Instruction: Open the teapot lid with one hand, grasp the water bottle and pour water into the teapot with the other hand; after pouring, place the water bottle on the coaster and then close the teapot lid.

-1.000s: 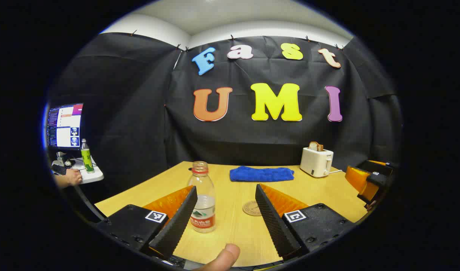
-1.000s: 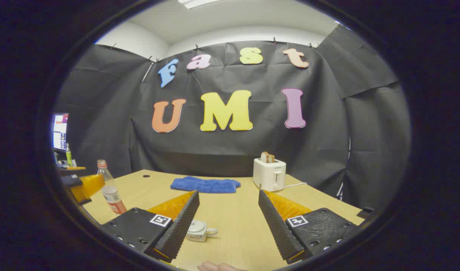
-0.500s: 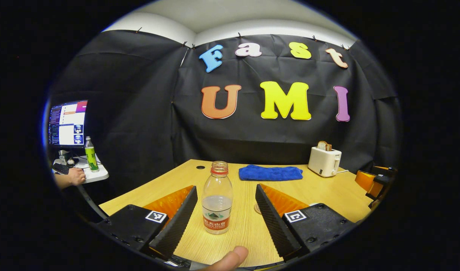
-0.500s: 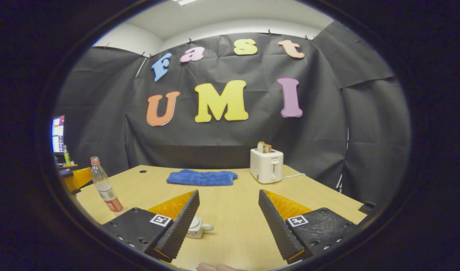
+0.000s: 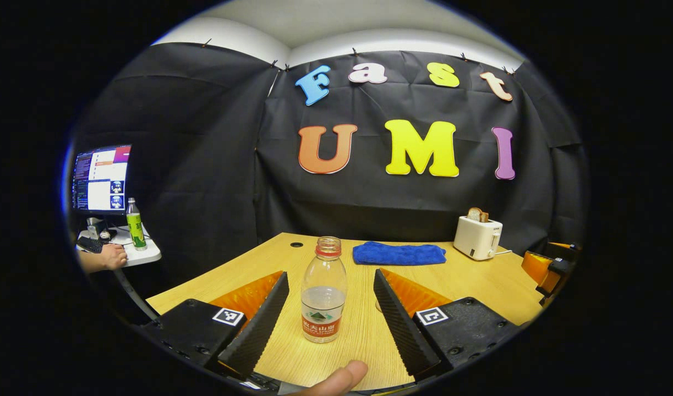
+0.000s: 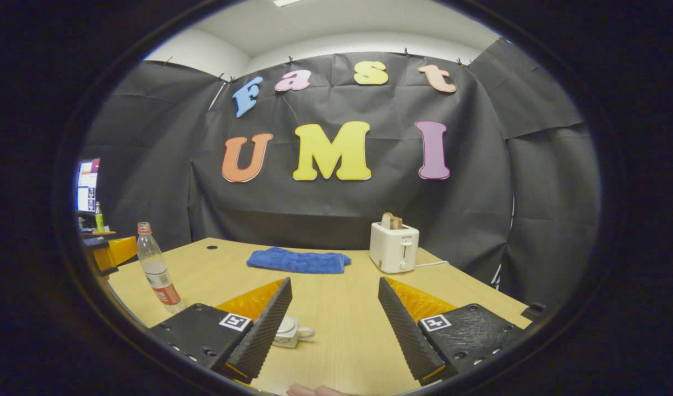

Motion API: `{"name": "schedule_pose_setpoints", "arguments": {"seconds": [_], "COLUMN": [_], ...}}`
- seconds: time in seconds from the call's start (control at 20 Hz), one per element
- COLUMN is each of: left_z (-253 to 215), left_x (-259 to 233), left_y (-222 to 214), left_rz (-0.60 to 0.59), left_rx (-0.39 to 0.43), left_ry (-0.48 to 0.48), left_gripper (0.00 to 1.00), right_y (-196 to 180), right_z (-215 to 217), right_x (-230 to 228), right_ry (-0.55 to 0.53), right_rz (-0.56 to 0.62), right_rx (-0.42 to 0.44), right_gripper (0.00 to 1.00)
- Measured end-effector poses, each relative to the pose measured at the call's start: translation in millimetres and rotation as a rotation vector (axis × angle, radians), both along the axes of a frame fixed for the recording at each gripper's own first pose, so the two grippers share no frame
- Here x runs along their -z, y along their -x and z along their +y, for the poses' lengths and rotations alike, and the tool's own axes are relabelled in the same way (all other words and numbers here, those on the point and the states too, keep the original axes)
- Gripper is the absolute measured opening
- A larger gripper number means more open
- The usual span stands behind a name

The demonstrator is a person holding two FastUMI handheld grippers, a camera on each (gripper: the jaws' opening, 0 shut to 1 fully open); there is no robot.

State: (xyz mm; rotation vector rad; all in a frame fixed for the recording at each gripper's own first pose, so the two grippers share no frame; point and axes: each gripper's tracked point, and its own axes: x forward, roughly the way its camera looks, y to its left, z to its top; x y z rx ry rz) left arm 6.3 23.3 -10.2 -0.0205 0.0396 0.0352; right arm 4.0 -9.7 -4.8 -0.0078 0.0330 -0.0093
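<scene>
A clear uncapped water bottle [image 5: 324, 294] with a red neck ring and red label stands upright on the wooden table [image 5: 468, 280], partly filled. My left gripper [image 5: 330, 324] is open, its fingers on either side of the bottle without touching it. The same bottle [image 6: 156, 269] stands at the far left in the right gripper view, beside the other gripper [image 6: 113, 250]. My right gripper [image 6: 333, 324] is open above the table. A small white teapot [image 6: 289, 333] peeks out beside its left finger, mostly hidden. A sliver of the round coaster [image 5: 378, 306] shows behind the left gripper's right finger.
A folded blue cloth [image 5: 399, 253] lies at the back of the table, with a white toaster [image 5: 477, 237] holding bread to its right. Off the table at left, a person's hand [image 5: 108, 257] rests on a side desk with a monitor [image 5: 100, 179] and green bottle [image 5: 133, 225].
The left gripper swung left so the bottle came from beside its left finger to between the fingers. The right gripper view shifted only slightly.
</scene>
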Motion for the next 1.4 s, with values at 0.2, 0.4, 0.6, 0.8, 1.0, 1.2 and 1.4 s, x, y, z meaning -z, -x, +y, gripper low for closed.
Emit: {"name": "schedule_pose_setpoints", "arguments": {"seconds": [0.2,0.4,0.6,0.8,1.0,1.2,1.4], "left_z": [-2.6,-1.3,-2.3,-2.7,-1.7,4.1,8.3], "left_x": [0.2,2.9,5.0,10.8,16.2,20.8,25.0], "left_y": [0.3,-0.5,-1.9,-5.3,-8.6,-12.4,-15.3], "left_rz": [-0.001,0.005,0.011,0.021,0.036,0.049,0.059], "left_rx": [0.008,0.008,0.013,0.012,0.011,0.003,-0.003], "left_ry": [-0.009,-0.018,-0.022,-0.042,-0.044,-0.036,-0.026], "left_gripper": [0.97,0.97,0.98,0.98,0.97,0.98,0.98], "right_y": [-0.8,-5.2,-17.0,-31.6,-47.8,-66.5,-78.5], "right_z": [1.1,8.7,23.6,52.0,72.2,86.2,95.2], "right_x": [1.3,10.3,21.8,44.1,71.8,89.6,105.8], "right_ry": [-0.002,0.002,0.009,0.03,0.044,0.027,0.023], "right_rz": [0.0,0.014,0.014,0.028,0.075,0.12,0.16], "right_rx": [-0.004,-0.021,-0.06,-0.121,-0.153,-0.167,-0.174], "right_gripper": [0.95,0.97,0.95,0.97,0.96,0.9,0.69]}}
